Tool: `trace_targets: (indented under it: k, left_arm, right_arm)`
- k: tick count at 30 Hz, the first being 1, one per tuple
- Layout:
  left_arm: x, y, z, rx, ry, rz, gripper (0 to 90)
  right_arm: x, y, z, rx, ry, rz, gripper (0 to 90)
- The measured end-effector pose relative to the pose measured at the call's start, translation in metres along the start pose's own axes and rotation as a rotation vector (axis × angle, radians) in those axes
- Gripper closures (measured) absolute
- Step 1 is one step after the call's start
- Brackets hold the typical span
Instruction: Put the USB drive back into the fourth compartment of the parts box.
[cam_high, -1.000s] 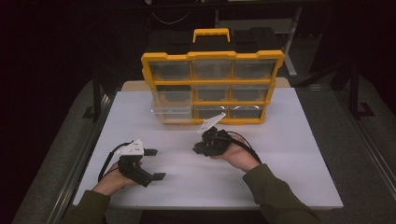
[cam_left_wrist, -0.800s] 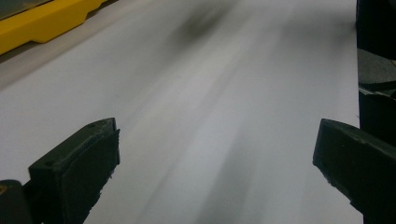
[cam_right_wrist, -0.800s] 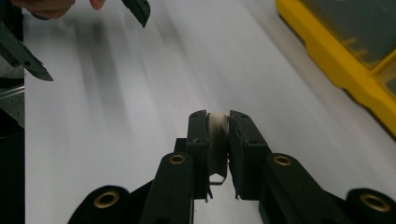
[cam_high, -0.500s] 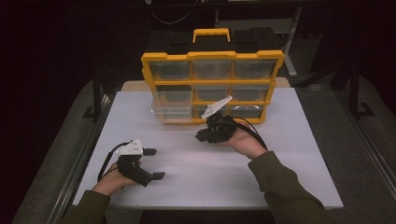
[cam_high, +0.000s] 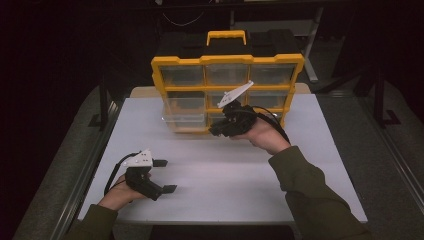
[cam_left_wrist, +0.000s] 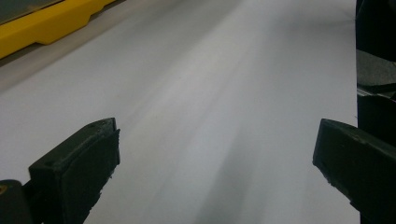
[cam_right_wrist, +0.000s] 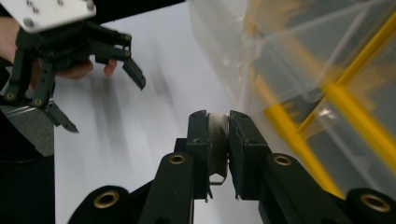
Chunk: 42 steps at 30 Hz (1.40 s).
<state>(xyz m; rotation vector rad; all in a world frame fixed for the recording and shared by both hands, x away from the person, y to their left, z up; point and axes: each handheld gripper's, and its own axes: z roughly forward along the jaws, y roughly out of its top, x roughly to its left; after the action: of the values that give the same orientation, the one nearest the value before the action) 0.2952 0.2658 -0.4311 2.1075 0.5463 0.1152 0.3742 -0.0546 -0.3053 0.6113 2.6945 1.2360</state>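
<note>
L tongs (cam_high: 166, 175) rest on the white surface (cam_high: 225, 180), apart, nothing btwn them. Next over, a clear drawer (cam_high: 184, 119) in the left column of the yellow organiser (cam_high: 227, 60) stands pulled out; can't tell any contents. Other drawers look closed. R tongs (cam_high: 215, 131), just in front of the organiser, are clamped on a small pale piece (cam_right_wrist: 217, 140). I'd keep the squeeze firm, line up over the open drawer, and go low before letting go.

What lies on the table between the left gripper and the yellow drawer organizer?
Nothing: in the high view the white table top is bare between the left gripper and the yellow drawer organizer. The left gripper view shows bare surface too.
</note>
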Motion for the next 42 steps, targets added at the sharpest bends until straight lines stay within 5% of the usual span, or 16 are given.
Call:
trace_targets:
  k: [14,30,42]
  left_arm:
    - [0.000,0.000,-0.001,-0.004,0.000,0.001,0.0]
    - [0.000,0.000,-0.002,-0.003,-0.003,0.000,0.0]
    - [0.000,-0.001,-0.002,-0.003,-0.003,-0.002,0.0]
  right_arm:
    - [-0.010,0.041,-0.025,-0.059,-0.036,-0.007,78.0]
    - [-0.015,0.076,0.008,-0.043,-0.029,-0.018,77.2]
    - [-0.020,0.059,-0.003,-0.086,-0.049,0.043,47.3]
